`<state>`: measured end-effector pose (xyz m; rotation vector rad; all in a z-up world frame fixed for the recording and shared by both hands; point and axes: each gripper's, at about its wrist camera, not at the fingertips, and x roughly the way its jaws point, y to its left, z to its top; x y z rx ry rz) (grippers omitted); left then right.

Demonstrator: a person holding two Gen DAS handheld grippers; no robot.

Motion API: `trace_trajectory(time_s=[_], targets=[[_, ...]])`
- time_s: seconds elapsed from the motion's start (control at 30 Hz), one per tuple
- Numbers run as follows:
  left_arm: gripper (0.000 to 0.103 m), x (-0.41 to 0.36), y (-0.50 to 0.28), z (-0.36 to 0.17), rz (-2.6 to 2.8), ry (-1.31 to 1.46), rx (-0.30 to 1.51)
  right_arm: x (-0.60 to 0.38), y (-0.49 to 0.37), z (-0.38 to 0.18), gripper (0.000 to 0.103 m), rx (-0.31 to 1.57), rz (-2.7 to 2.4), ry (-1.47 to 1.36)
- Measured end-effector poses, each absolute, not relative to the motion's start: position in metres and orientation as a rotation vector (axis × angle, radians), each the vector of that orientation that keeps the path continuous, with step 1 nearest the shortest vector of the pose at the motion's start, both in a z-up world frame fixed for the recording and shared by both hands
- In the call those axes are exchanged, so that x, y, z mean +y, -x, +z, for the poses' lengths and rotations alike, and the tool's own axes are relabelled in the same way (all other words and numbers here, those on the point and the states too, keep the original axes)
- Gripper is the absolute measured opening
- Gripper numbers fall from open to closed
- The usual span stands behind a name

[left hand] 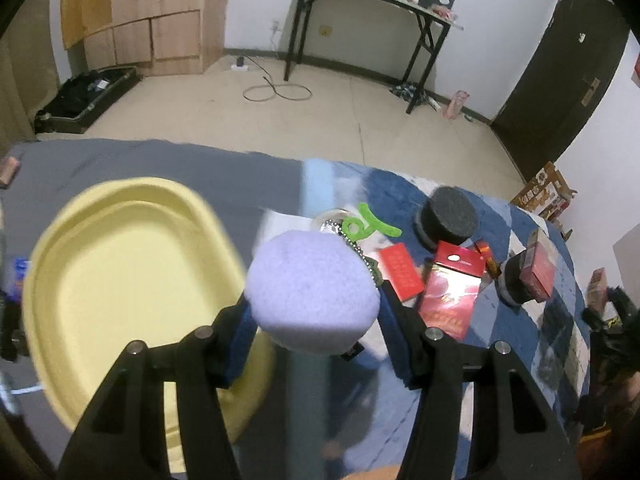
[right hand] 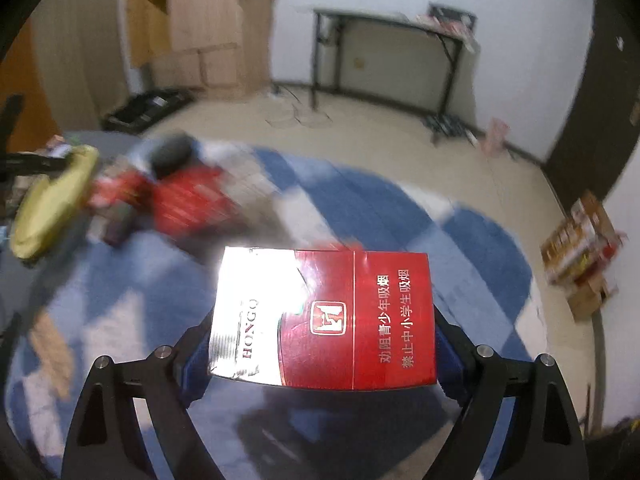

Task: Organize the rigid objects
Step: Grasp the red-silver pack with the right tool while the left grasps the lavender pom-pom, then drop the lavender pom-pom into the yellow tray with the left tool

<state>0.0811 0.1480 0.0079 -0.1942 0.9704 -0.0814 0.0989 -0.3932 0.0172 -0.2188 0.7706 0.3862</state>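
Observation:
My left gripper [left hand: 314,312] is shut on a pale purple round foam puck [left hand: 312,292] and holds it above the bed, just right of a yellow tray [left hand: 120,280]. My right gripper [right hand: 322,344] is shut on a red and silver cigarette box [right hand: 324,320], held above the blue checked blanket [right hand: 400,216]. Several red boxes [left hand: 448,296], two black round pucks [left hand: 446,216] and a green clip on a ball chain [left hand: 366,226] lie on the blanket right of the left gripper. The right wrist view is blurred; the yellow tray [right hand: 52,204] shows at its left.
A grey sheet [left hand: 160,168] covers the bed's left part. A black folding table [left hand: 372,24], a wooden wardrobe [left hand: 160,12], an open black case [left hand: 88,96] and a cable stand on the floor beyond. A dark door [left hand: 568,64] is at right, cardboard boxes [left hand: 544,192] beside the bed.

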Motion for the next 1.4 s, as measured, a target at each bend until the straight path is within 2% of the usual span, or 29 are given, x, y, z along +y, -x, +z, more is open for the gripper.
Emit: trace_trajectory(time_s=[0.17,0.3,0.43,0.5,0.63,0.8,1.03,1.13,1.2,1.23,1.27,1.4], targets=[[0.058,0.232,-0.066,0.03,0.038,0.223,0.95,-0.298,-0.063,0.073,0.09,0.682,0.645,0.311],[0.058,0.291,-0.071,0.007,0.103,0.193,0.976,-0.186,-0.065,0.084,0.09,0.715,0.841,0.399],[0.058,0.322,-0.085,-0.039,0.083,0.242,1.028,-0.058,-0.066,0.052,0.09,0.725,0.955,0.533],[0.058,0.33,-0.09,-0.056,0.049,0.267,1.057,-0.006,-0.073,0.023,0.09,0.794,0.979,0.521],[0.059,0.33,-0.101,-0.083,0.025,0.22,1.117,0.05,-0.088,-0.026,0.09,0.884,0.957,0.494],[0.059,0.339,-0.106,-0.102,0.044,0.223,1.144,0.074,-0.095,-0.053,0.099,0.859,0.893,0.548],[0.062,0.34,-0.103,-0.1,0.043,0.208,1.111,0.072,-0.093,-0.049,0.094,0.849,0.894,0.477],[0.071,0.34,-0.096,-0.09,0.047,0.222,1.069,0.06,-0.088,-0.05,0.095,0.842,0.91,0.461],[0.086,0.341,-0.087,-0.078,0.042,0.262,1.01,0.048,-0.087,-0.04,0.098,0.829,0.905,0.421],[0.098,0.341,-0.085,-0.071,0.044,0.275,0.99,0.042,-0.088,-0.034,0.102,0.827,0.9,0.399],[0.103,0.34,-0.084,-0.065,0.046,0.281,0.973,0.03,-0.086,-0.024,0.103,0.818,0.906,0.359],[0.103,0.331,-0.087,-0.034,0.055,0.25,0.953,-0.018,-0.087,0.003,0.103,0.749,0.898,0.284]])
